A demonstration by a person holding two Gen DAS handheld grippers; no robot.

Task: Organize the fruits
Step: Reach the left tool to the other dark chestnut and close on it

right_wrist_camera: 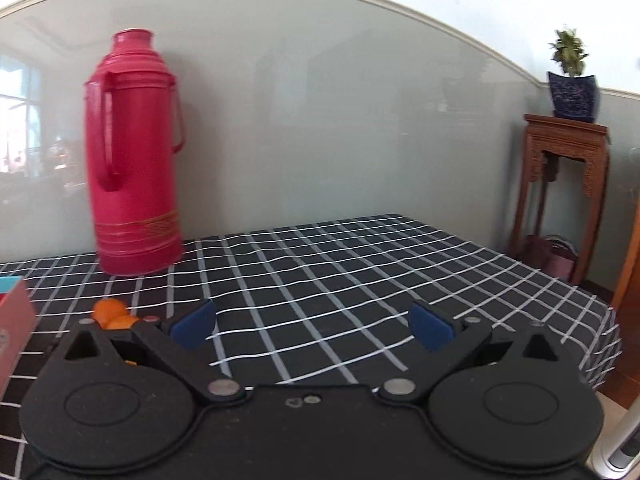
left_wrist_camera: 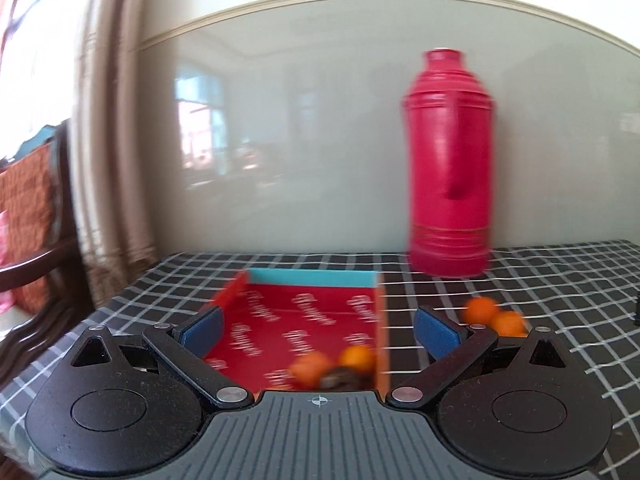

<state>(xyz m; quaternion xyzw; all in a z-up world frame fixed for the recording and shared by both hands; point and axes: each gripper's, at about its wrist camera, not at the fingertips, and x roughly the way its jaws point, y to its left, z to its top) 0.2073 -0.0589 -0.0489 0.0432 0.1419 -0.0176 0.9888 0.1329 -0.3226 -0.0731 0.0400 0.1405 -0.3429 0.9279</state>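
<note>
Between and just beyond left gripper (left_wrist_camera: 318, 330) fingers: red box (left_wrist_camera: 304, 320), open-topped, teal far wall, orange side wall; sits on checked tablecloth (left_wrist_camera: 540, 320).

- Item 1, fruit in box: two orange fruits (left_wrist_camera: 332, 362) w/ a dark blurred item beside them, all in the near corner by the right-hand finger. Probably already sorted; box reads as the collecting spot.
- Item 2, loose fruit: two more orange fruits (left_wrist_camera: 494, 316) on the cloth, outside the box, just past the right-hand finger's outer side. In right wrist view the same pair shows beyond the left-hand finger (right_wrist_camera: 192, 326), partly hidden by gripper body. Likely next to go in.
- Item 3, left gripper: fingers spread wide, blue pads apart, nothing between them but the box floor. Apparently framing the box rather than picking.
- Item 4, right gripper (right_wrist_camera: 312, 326): fingers spread fully, empty, only bare cloth between pads. Aimed away from the fruit; judged between picks.
- Item 5, red thermos flask (left_wrist_camera: 450, 160): upright at table's back edge, well beyond fingers, against wall; not a task item.
- Item 6, wooden stand (right_wrist_camera: 564, 184) w/ potted plant (right_wrist_camera: 572, 80): off table, far right of right gripper.

Est. progress: approx. half, two in, two out.
</note>
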